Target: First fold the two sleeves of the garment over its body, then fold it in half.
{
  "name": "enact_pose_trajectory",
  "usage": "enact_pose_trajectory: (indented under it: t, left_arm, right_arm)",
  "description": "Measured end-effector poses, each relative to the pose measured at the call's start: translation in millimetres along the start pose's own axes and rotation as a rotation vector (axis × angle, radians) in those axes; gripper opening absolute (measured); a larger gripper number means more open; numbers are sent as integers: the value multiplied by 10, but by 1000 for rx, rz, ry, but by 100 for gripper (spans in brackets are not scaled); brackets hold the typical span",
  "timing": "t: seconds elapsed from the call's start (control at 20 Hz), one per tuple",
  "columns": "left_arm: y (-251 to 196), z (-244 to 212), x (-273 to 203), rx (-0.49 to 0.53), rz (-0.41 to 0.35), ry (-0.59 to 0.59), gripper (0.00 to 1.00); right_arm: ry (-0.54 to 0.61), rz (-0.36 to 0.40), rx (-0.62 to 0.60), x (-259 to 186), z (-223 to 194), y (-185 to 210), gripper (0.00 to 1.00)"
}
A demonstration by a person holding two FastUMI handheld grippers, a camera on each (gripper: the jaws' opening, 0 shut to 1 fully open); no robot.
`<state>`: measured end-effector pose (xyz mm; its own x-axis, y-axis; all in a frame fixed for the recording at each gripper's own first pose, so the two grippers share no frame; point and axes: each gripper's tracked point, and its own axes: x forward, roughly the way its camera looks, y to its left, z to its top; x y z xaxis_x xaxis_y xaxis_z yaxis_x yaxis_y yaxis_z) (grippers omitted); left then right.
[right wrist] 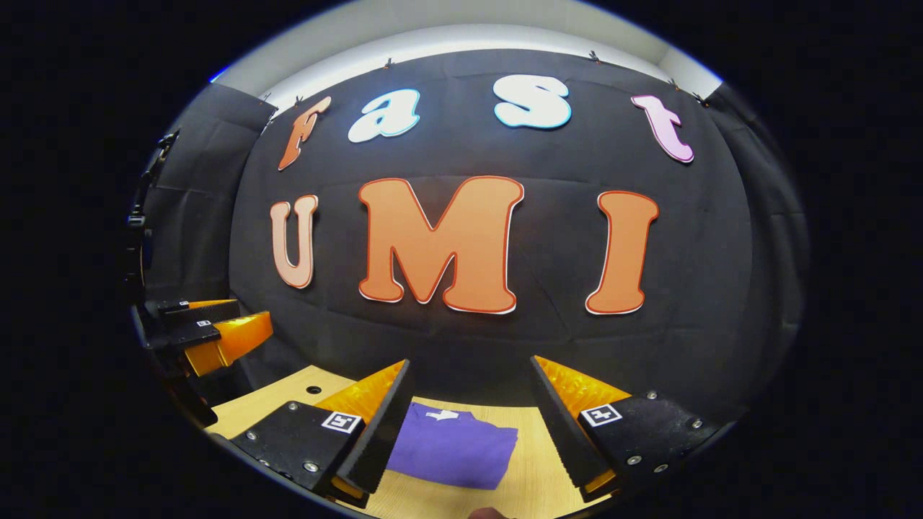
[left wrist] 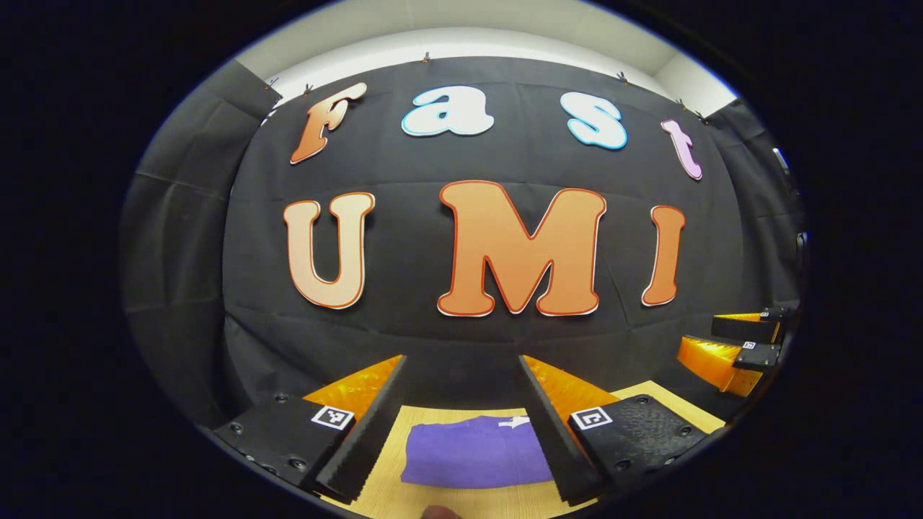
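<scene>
Nearest to us, both tools hang raised above the garment, a compact purple block lying flat below and ahead of them. The left hand-held gripper is released, its fingers spread wide with nothing between them, and the garment lies straight ahead of it, framed between its fingers. The right hand-held gripper is equally spread and empty, and the garment lies ahead and toward its left finger. We judge the left one the better centred over the garment, whose long axis runs crosswise to both. It already reads as a tidy rectangle with a small white tag at its far edge, so we judge the folding done or nearly so. Around the garment, the pale wooden tabletop lies bare. Beyond the garment, the booth's black cloth wall closes the space.
</scene>
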<state>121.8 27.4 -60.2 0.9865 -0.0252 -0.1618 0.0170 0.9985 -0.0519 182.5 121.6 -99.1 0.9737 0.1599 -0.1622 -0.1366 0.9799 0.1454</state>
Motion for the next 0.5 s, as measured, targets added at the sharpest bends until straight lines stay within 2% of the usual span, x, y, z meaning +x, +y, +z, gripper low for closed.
enact_pose_trajectory:
  t: [0.5]
  left_arm:
    - [-289,-322,-192,46,15,-18,94]
  right_arm:
    - [-26,58,-29,-193,-203,-4,95]
